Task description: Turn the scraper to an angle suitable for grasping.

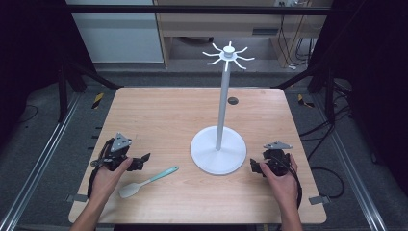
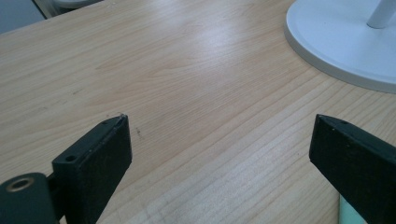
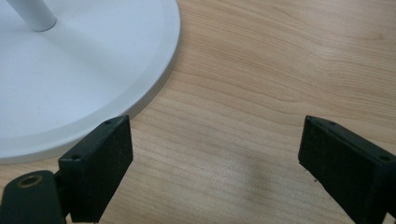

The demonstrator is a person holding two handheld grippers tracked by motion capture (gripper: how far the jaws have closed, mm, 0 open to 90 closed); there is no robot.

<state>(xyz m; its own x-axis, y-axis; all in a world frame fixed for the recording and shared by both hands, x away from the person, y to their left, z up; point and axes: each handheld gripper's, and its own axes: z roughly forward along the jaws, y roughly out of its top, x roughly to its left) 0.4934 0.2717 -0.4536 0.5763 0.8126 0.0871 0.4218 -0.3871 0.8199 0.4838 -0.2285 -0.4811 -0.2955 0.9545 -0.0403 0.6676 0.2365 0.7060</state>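
A white stand (image 1: 219,154) with a round base, a tall pole and hooked arms at its top (image 1: 228,54) rises from the middle of the wooden table (image 1: 159,115). A spoon (image 1: 146,182) with a mint handle and pale bowl lies left of the base. My left gripper (image 1: 144,160) rests on the table just up-left of the spoon, open, with bare wood between its jaws (image 2: 219,140). A mint sliver of the spoon (image 2: 350,213) peeks beside its right jaw. My right gripper (image 1: 254,167) sits open by the base's right rim (image 3: 154,88), holding nothing (image 3: 215,149).
A small dark round hole (image 1: 233,101) marks the table's far side. Black frame posts stand at both sides, with cables on the floor to the right. A wooden cabinet (image 1: 216,24) stands behind the table.
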